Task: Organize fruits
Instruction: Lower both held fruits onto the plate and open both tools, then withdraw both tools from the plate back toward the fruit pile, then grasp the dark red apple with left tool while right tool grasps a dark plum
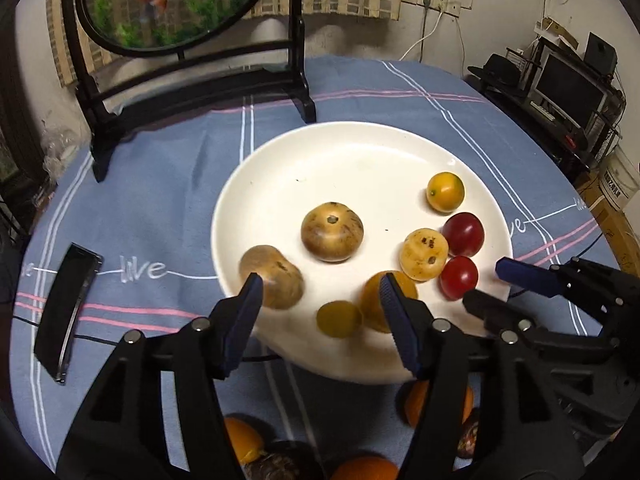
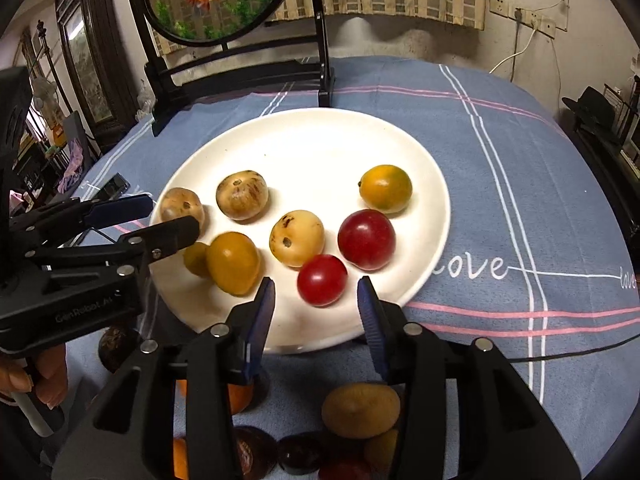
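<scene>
carefully now: both the left gripper (image 1: pixel 320 312) and right gripper (image 2: pixel 316 312) hover spread wide, holding nothing, at the lower edge of the plate (image 2: pixel 420 168); loose fruit (image 2: pixel 360 410) waits bottom-centre, so approach level and squeeze gently.

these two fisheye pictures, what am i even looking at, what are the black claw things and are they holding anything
The black claws are hand-held two-finger grippers, one in each of a person's hands, each carrying a camera that looks along its fingers. One picture comes from the left gripper, the other from the right gripper; each also shows the other gripper at its edge. Both are open and hold nothing. Below them a white plate sits on a blue tablecloth with small fruits on it, among them a red one just ahead of the right gripper. More fruits lie off the plate, nearer the cameras.
</scene>
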